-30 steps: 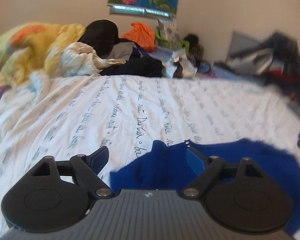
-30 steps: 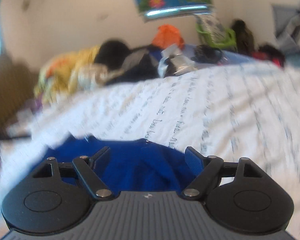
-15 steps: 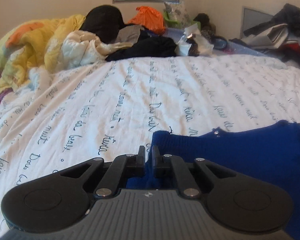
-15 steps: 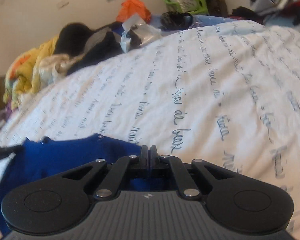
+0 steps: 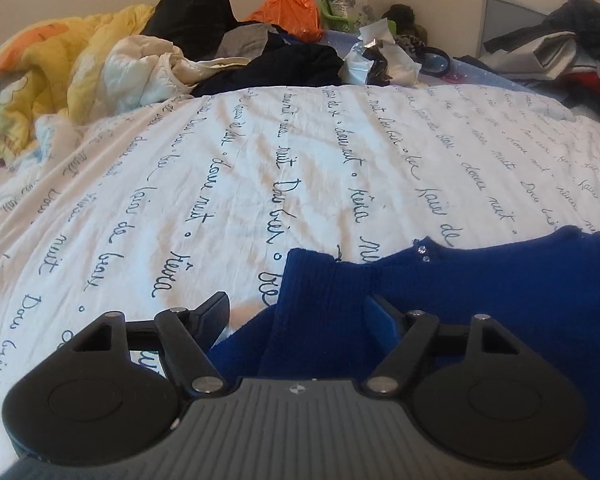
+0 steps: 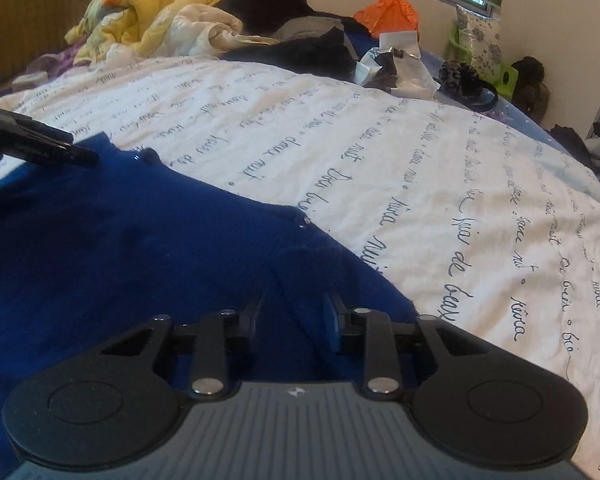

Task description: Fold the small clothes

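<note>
- One blue sweater (image 5: 500,300) spread on the bed (image 5: 260,160) — over a white sheet printed with dark script.
- Two grippers low over it, one at each end.
- Left gripper (image 5: 300,308) opening, jaws wide, a raised blue fold between them, not pinched.
- Right gripper (image 6: 292,312) opening, jaws part-way apart astride a blue ridge — no pressing visible.
- Far end: one yellow quilt (image 5: 60,60), one orange bag (image 5: 288,12), dark clothes.

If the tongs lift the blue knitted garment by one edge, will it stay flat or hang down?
The blue ribbed knitted garment would probably hang limp: it already lies in soft folds on the white script-printed bedsheet. It looks light. The knit likely grips rather than slips.
</note>
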Available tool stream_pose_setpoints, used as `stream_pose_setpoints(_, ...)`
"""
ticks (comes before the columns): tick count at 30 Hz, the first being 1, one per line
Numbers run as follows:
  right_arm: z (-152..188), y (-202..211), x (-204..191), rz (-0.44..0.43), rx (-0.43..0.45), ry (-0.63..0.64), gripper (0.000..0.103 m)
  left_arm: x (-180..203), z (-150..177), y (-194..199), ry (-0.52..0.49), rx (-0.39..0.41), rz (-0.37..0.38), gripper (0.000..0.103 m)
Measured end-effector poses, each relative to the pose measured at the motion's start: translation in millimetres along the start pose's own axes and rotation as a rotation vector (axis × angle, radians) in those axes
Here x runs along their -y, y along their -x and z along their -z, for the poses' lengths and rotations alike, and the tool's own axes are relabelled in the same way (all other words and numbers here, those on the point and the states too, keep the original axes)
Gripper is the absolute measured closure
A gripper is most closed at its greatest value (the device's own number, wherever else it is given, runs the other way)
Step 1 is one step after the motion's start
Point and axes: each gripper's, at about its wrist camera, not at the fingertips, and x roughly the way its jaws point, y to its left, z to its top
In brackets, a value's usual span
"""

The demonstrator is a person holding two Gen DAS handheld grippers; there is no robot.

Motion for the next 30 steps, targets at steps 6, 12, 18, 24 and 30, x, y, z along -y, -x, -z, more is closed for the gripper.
stream_pose_setpoints(6, 4.4, 5.3, -9.3, 0.002, 0.009, 0.053, 0.072, 3.6, 3.4, 5.9, -0.029, 0.034, -0.002, 0.030)
stream_pose_setpoints(12, -2.5, 12.2, 53.8, -0.046, 0.067, -0.299, 0.100, 0.8, -9.4, 22.7, 0.026, 0.098, 0.000, 0.089)
stream_pose_setpoints(18, 19.8, -3.5, 78.2, -0.015, 0.074, -0.393, 0.099, 16.9, 2.9, 2.8, -0.100, 0.098, -0.103, 0.081)
stream_pose_setpoints(24, 14.8, 46.8, 59.2, 0.009, 0.202, -0.419, 0.092, 22.6, -5.7, 60.5, 0.010, 0.205, -0.037, 0.044)
stream_pose_setpoints(30, -14.0, -2.2, 7.5, -0.035, 0.056, -0.219, 0.083, 70.9, 1.7, 22.3, -0.113, 0.044, 0.053, 0.024)
